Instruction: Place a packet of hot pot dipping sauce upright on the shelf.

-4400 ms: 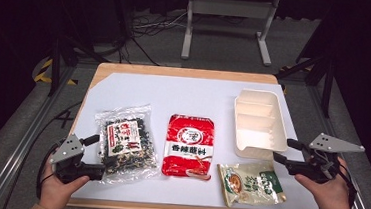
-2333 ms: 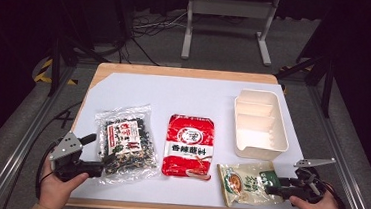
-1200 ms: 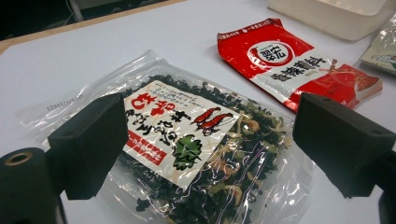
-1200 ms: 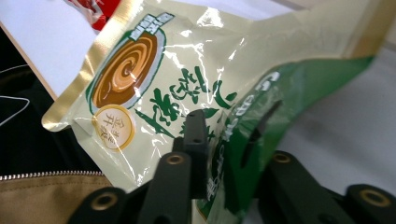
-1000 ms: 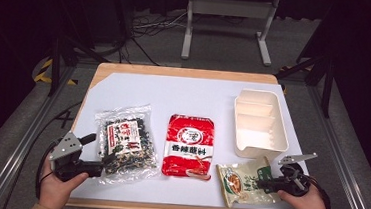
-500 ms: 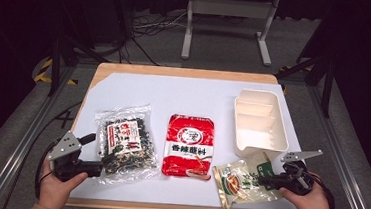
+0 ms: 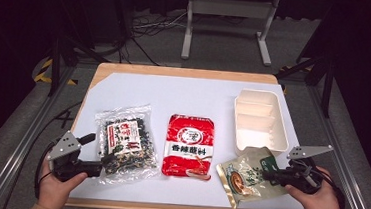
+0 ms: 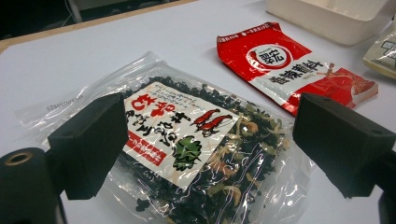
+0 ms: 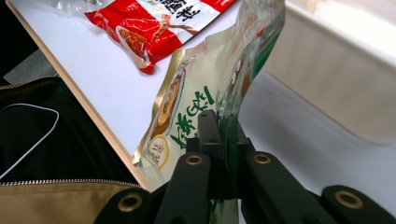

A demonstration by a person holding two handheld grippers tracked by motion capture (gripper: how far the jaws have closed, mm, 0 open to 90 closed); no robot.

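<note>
Green-and-gold pouch (image 9: pixel 219 84) clamped at one edge between the jaws of the right gripper (image 9: pixel 223 140), which are closed thin on the film; the pouch rises from the fingers, bowed and partly lifted, its far end toward the red packet (image 7: pixel 189 146). In the high view the same pouch (image 7: pixel 248 174) lies just ahead of the right gripper (image 7: pixel 281 174), its upper corner touching or overlapping the near rim of the white tray (image 7: pixel 261 121) (contact cannot be confirmed).

The step in hand appears to be raising the pouch, probably toward the tray. To do it well: keep the pinch firm, since the grip is only on the edge and the film may slip; lift high enough for the hanging end to clear the tray wall beyond the fingertips.

Left gripper (image 8: pixel 210 144) with jaws spread wide, holding nothing; the clear bag of dried seaweed mix (image 8: pixel 187 149) lies flat on the table (image 7: pixel 194 92) between and beyond them.
</note>
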